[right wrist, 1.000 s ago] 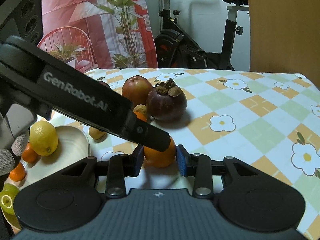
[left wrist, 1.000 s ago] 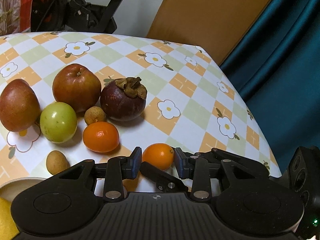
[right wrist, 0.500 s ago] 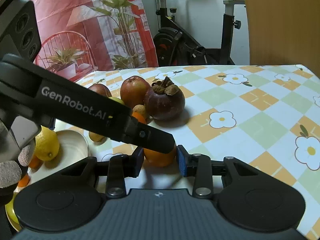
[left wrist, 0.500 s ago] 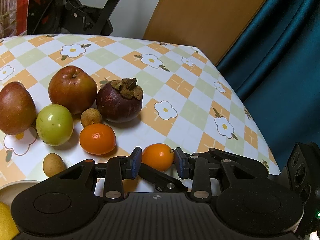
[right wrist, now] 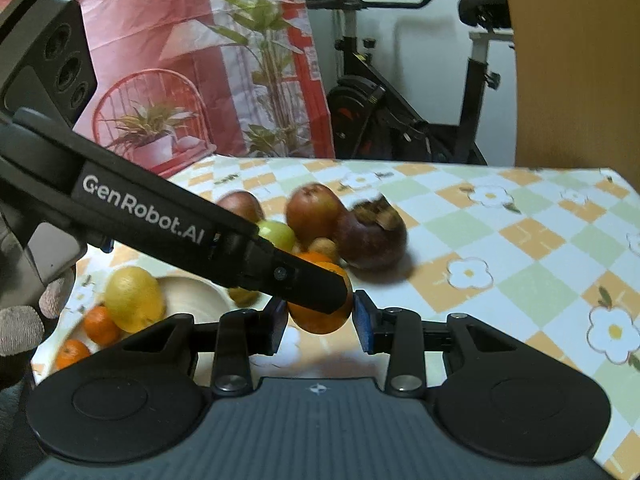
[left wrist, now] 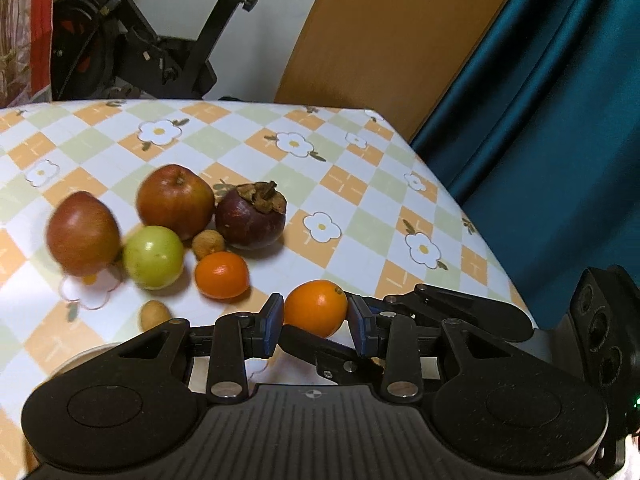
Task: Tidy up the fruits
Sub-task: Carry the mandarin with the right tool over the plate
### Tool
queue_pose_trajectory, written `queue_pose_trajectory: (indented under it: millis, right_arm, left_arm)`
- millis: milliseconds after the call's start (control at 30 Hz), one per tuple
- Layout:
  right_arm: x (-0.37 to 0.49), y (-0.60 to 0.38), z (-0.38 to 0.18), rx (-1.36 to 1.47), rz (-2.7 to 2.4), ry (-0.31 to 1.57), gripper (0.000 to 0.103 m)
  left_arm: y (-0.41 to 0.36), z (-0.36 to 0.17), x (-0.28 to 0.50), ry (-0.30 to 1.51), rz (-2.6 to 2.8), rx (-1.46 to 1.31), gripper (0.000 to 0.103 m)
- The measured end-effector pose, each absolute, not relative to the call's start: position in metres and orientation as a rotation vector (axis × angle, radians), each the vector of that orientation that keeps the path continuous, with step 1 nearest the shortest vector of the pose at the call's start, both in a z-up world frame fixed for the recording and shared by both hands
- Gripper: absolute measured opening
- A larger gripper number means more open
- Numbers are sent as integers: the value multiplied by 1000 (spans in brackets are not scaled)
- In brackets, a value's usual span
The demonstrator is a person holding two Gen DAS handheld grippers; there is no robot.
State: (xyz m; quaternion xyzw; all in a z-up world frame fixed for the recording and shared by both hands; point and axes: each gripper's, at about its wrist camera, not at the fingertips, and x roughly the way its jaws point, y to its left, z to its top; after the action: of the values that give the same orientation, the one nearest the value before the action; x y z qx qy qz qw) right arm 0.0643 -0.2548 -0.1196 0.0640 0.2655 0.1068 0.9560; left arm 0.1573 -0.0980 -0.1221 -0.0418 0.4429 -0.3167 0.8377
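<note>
**A:** What covers the worktop (left wrist: 368, 184)?

**B:** A glossy cloth, checked in orange, pale green and white and printed with white daisies.

**A:** And the orange (left wrist: 316, 306)?

**B:** It is smooth and round, at 6 o'clock of the fruit cluster. The blue pads of the left gripper (left wrist: 316, 327) stand narrowly on either side of it. The right gripper (right wrist: 320, 330) brackets the same fruit in its own view (the two tools cross there). I cannot tell whether either one truly pinches it or the pads merely lie beside the skin.

**A:** Count the loose fruit.

**B:**
- One red apple (left wrist: 175, 200) at 12 o'clock.
- One second red fruit (left wrist: 82, 232), blurred, at 9.
- One waxy green fruit (left wrist: 153, 257).
- One dark purple mangosteen (left wrist: 251, 216) with a dry brown cap, at 1.
- One loose mandarin (left wrist: 221, 275).
- One rough tan ball (left wrist: 208, 243) in the middle.
- One smooth tan oval (left wrist: 154, 315) at 7.

**A:** The plate?

**B:** The cream plate (right wrist: 192, 292) is at 9 o'clock in the right view. It holds one dimpled lemon (right wrist: 132, 298) and two small mandarins (right wrist: 100, 324).

**A:** Any writing?

**B:** White lettering (right wrist: 144, 208), "GenRobot.AI", on the left gripper's matte black arm.
</note>
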Motion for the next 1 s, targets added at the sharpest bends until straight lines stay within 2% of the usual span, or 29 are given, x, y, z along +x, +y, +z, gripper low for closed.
queue_pose_trajectory:
  millis: [300,1000]
  right_arm:
    - [53,-211,-101,77,289,556,38]
    - [58,-132,-129,20,484,677,38]
  left_arm:
    - [-51,-116,132,970,-659,-142,37]
    - [28,-147,97,1027,-531,-180,37]
